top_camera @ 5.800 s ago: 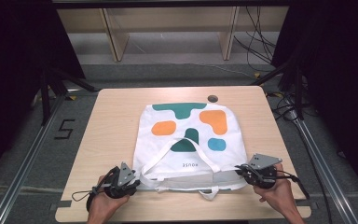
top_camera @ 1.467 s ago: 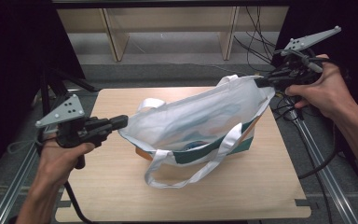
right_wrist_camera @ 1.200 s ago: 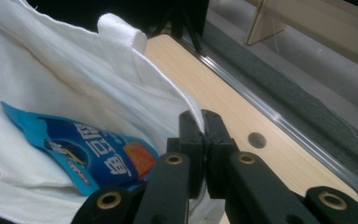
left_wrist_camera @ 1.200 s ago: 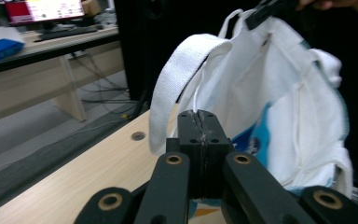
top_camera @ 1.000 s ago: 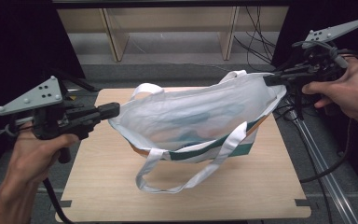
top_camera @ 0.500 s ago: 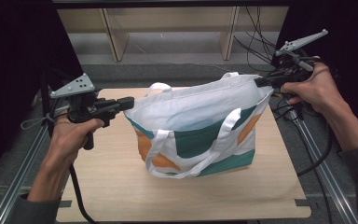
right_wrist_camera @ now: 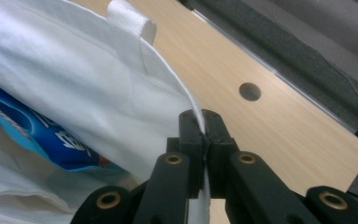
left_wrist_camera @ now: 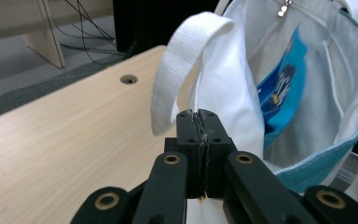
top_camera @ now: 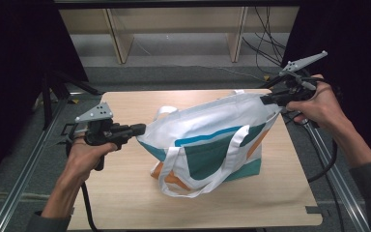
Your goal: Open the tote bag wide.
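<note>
My left gripper (top_camera: 137, 128) and right gripper (top_camera: 266, 100) each pinch one end of the tote bag (top_camera: 207, 140), jaws shut tight on its rim. It stands on the table (top_camera: 125, 193), mouth stretched open. Next I should probably set it down gently.

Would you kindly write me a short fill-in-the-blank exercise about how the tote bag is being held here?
1. The tote bag stands on the ____ table.
2. The left gripper is shut on the bag's ____.
3. The right gripper holds the rim at the ____ end.
4. Beyond the handle, the tabletop has a round ____.

Missing words: wooden; rim; opposite; hole
</note>
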The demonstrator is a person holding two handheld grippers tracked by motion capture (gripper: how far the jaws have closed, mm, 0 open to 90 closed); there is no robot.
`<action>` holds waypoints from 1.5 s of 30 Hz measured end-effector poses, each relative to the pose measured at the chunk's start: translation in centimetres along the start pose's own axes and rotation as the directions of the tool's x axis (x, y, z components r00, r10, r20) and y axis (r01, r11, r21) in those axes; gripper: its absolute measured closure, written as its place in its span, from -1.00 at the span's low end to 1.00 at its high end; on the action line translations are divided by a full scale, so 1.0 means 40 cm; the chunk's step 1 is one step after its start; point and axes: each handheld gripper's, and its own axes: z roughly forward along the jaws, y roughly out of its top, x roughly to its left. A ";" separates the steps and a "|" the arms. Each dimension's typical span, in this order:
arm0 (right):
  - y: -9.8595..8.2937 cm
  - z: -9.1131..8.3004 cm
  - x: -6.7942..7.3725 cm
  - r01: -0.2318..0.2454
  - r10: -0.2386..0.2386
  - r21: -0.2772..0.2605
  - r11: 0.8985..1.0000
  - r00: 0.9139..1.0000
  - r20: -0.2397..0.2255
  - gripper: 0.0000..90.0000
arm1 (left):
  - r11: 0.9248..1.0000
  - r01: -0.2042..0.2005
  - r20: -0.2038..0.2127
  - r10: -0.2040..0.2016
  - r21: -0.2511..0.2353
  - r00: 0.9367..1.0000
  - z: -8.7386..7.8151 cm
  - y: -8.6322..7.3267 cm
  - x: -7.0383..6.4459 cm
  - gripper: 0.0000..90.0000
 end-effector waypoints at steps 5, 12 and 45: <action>-0.034 0.034 0.005 0.006 -0.005 0.055 0.998 1.000 -0.005 0.97 | 0.998 -0.010 0.014 0.009 0.057 1.000 0.029 -0.046 -0.009 0.95; -0.047 0.049 0.000 -0.008 0.009 0.074 0.997 1.000 -0.019 0.97 | 0.999 0.005 -0.005 -0.005 0.054 1.000 0.055 -0.077 0.014 0.96; -0.195 0.264 -0.069 -0.124 0.127 0.074 0.989 0.991 -0.031 0.97 | 0.987 0.066 -0.061 -0.057 0.148 0.996 0.232 -0.233 0.103 0.95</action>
